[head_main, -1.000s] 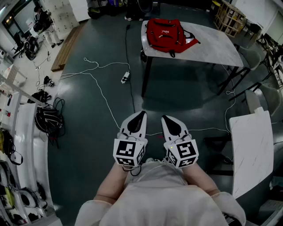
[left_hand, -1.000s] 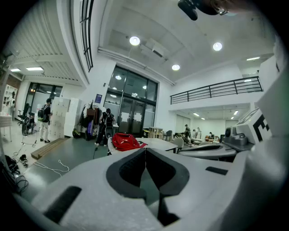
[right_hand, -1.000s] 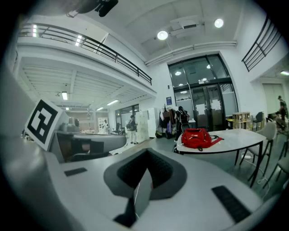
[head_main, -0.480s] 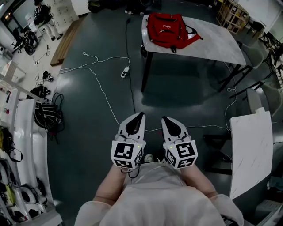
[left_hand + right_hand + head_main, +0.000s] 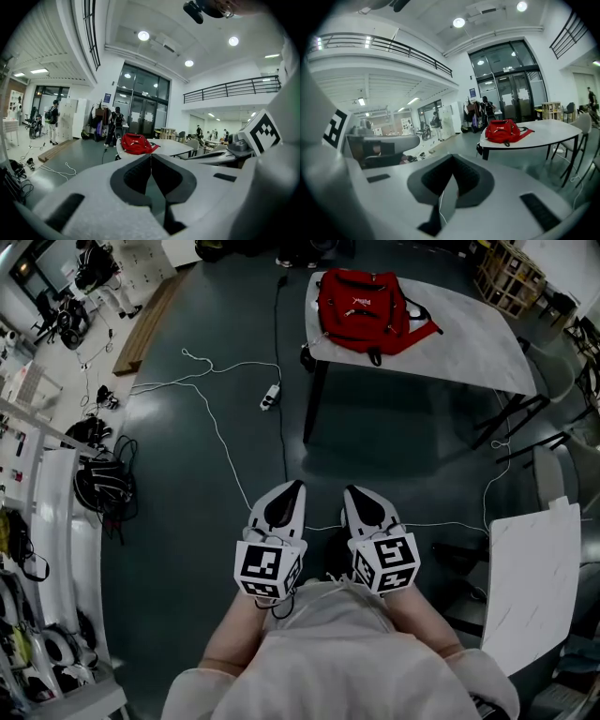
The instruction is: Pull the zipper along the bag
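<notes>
The left gripper [image 5: 296, 487] and the right gripper [image 5: 349, 489] are held side by side, low and close to the person's body, both pointing forward over the dark floor [image 5: 187, 512]; their marker cubes sit just ahead of the pale sleeves [image 5: 328, 671]. In the left gripper view the jaws are closed: the dark pads [image 5: 133, 174] meet at the tip, the hollow behind them shows only floor, and nothing is held. In the right gripper view the jaws are likewise together at the tip and empty.

The bag [image 5: 361, 304] is a red backpack; it lies on a pale table [image 5: 469, 343] well ahead of both grippers, near the table's left end, with a red strap [image 5: 427, 329] trailing to the right. Neither gripper touches it; both are well apart from the table. In each gripper view the bag shows small beyond the jaw tips, resting on the tabletop.

A white cable [image 5: 211, 418] snakes across the floor to a power strip [image 5: 269, 397] left of the table; a second pale table [image 5: 530, 577] stands at the person's right. In the left gripper view, people stand far off by tall glass doors [image 5: 140, 108] – too small to tell more.
</notes>
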A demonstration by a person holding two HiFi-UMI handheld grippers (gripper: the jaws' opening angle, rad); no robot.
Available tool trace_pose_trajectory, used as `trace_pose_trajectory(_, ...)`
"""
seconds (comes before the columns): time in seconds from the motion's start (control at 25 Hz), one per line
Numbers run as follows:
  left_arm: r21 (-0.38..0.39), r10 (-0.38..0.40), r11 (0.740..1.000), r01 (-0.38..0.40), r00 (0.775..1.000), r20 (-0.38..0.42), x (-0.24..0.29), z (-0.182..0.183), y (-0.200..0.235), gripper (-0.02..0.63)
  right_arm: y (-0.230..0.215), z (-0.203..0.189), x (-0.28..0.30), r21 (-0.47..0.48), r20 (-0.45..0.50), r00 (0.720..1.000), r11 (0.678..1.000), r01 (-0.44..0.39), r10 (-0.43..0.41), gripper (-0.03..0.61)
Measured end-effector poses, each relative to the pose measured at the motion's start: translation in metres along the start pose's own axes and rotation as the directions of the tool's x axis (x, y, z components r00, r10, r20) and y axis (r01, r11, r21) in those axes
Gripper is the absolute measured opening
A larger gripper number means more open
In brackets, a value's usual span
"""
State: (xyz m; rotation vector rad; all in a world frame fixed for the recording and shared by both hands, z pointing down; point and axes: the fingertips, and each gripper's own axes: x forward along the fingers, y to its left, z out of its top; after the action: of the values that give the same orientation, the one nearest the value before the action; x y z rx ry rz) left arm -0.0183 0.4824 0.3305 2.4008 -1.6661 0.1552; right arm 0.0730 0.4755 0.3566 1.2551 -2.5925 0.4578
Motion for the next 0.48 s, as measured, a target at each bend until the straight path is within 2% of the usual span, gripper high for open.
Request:
trace_pose_trajectory(0.2,0.017,0.045,0.999,-0.046,0.999,0.013,0.064,0.023,0.013,0.020,-0.050,0.029,0.046,-0.008,-0.021,0.999,0.999,-0.050,0.050,0.027)
trace_pose_trajectory(0.48,0.019,0.120,0.992,-0.121,0.991,0.050,0.167,0.065,0.025,0.020,-0.140,0.088,0.104,-0.093,-0.022,0.996,0.992,-0.086,0.084,0.028)
